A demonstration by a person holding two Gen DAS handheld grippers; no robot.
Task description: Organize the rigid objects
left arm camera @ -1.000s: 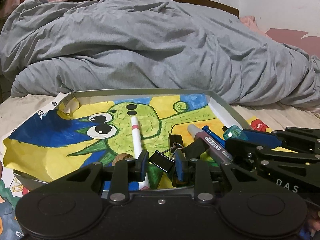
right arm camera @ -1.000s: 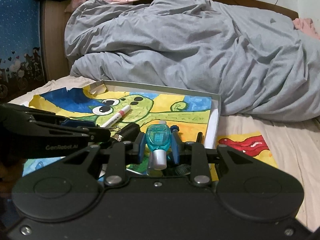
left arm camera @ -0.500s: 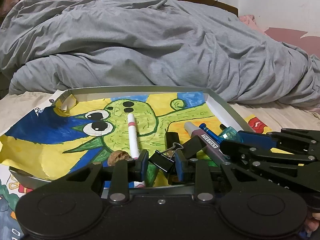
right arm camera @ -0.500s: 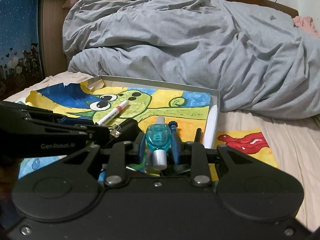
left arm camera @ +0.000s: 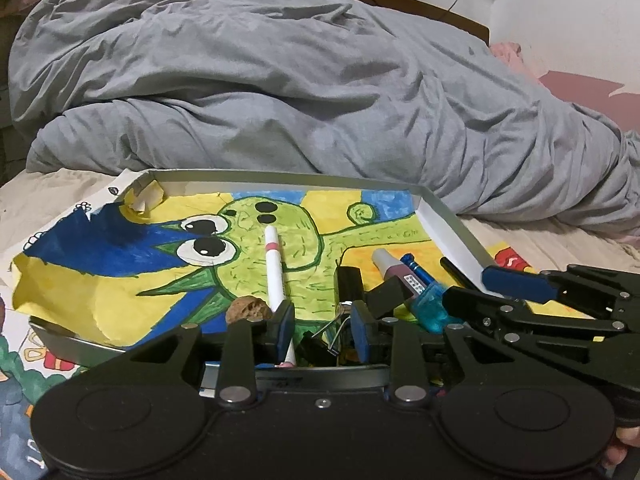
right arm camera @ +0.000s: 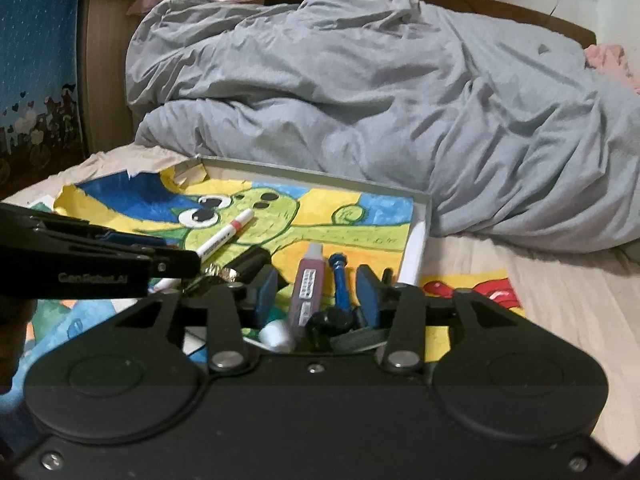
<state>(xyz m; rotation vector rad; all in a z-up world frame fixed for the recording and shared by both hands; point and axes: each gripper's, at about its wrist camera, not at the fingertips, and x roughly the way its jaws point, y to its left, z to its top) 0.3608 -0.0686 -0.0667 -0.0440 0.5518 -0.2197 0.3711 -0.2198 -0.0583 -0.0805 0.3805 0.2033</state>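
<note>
Both grippers are held low over the near end of the tray (left arm camera: pixel 448 220). The right gripper (right arm camera: pixel 316 288) has just been opening; its jaws are spread, and the blue bottle (left arm camera: pixel 430 306) is seen lying loose in the tray. The left gripper (left arm camera: pixel 322 330) has also just been opening, its jaws apart around the clip (left arm camera: pixel 320 344) (contact cannot be told). On withdrawal, the bottle, pen (right arm camera: pixel 340 280) or tube (right arm camera: pixel 306 284) could be snagged and scattered, the items being so crowded.

We look from both wrist cameras, low and close over the near edge of the tray (left arm camera: pixel 448 224), facing the grey duvet (left arm camera: pixel 280 92). The left view sits further left; both share the tray, the white marker (right arm camera: pixel 226 234) and the duvet.
</note>
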